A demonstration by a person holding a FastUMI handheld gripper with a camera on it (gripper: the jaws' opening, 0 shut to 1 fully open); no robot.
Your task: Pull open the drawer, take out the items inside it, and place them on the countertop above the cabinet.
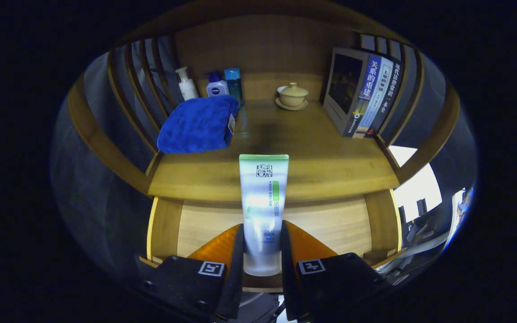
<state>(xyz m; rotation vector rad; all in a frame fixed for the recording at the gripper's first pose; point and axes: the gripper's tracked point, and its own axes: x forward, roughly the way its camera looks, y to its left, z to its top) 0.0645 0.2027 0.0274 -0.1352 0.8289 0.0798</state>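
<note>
A white tube with a green end [262, 197] stands upright between the two fingers of my gripper [262, 240], which is shut on its lower part. The tube is held in the air in front of the wooden cabinet, its green end level with the countertop [312, 148]. Below the countertop's front edge I see the open drawer's wooden inside [321, 224], partly hidden by the fingers.
On the countertop lie a folded blue towel [198, 125] at the left, three bottles [213, 85] behind it, a lidded cup on a saucer [292, 96] at the back middle and books [364, 94] leaning at the right. Wooden slats wall both sides.
</note>
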